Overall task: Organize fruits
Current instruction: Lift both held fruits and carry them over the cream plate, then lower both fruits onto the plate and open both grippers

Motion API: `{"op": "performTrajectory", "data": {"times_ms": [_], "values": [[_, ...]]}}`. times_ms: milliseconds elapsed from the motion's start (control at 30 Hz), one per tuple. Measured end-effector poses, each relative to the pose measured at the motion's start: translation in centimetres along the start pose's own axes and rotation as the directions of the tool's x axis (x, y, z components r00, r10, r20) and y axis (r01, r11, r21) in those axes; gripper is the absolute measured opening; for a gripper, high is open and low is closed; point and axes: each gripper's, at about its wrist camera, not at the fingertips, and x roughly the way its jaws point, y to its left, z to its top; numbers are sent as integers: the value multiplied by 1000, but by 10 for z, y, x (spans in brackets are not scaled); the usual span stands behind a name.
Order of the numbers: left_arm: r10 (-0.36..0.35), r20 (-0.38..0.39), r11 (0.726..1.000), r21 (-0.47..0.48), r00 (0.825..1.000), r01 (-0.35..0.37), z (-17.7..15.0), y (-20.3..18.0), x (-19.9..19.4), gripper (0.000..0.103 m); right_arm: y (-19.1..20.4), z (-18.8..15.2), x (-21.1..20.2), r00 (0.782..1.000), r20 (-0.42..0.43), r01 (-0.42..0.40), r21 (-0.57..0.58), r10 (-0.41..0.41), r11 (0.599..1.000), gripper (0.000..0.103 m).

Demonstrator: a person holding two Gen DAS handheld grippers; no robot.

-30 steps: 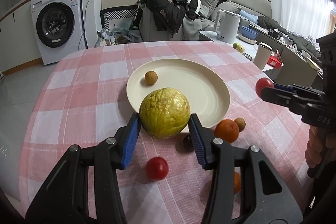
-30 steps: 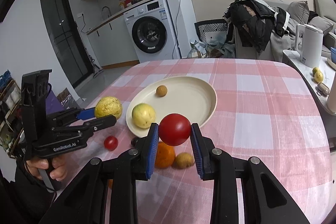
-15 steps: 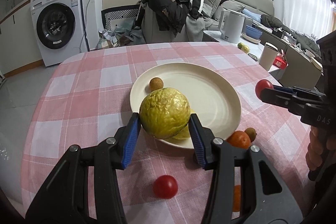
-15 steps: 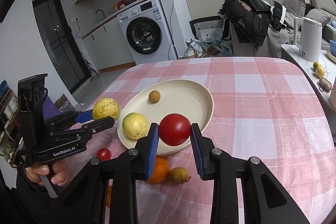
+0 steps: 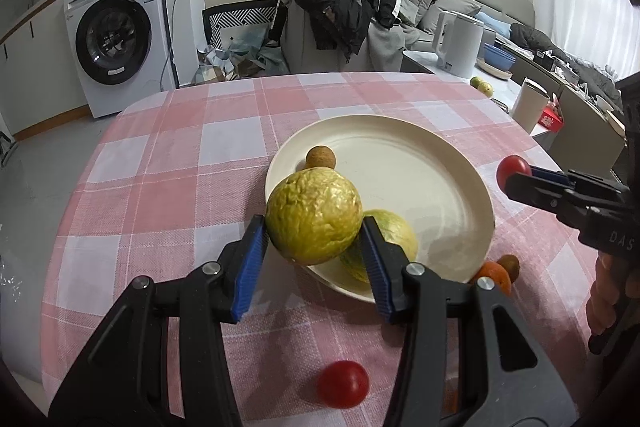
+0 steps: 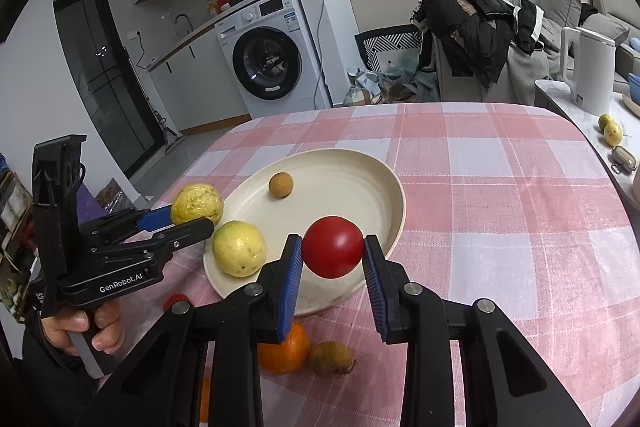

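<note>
Gripping a wrinkled yellow round fruit (image 5: 314,215), the left gripper (image 5: 314,247) hovers lower-centre at the cream plate (image 5: 440,163) rim; the right gripper (image 6: 332,261) clamps a red tomato (image 6: 333,246); either may roll off if released there.

2 grippers (image 6: 331,259) (image 5: 314,233), 1 plate (image 6: 360,179), 2 tomatoes (image 6: 333,246) (image 5: 343,383), 2 yellow fruits (image 5: 314,215) (image 6: 239,248), 1 orange (image 6: 285,353), 2 small brown fruits (image 6: 281,185) (image 6: 330,359).
</note>
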Motion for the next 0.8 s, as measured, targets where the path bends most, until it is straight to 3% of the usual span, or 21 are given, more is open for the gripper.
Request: {"op": "performTrajectory", "data": {"times_ms": [333,800], "values": [[24,3,1000,12,1000,-24,10,4,15,44,-1,3,13,1000,2,22,-12,-22,1000,32],[-16,6,1000,27,1000,16,18,-4,31,44,-2,6,27,999,-27,23,-20,-24,1000,32]]}}
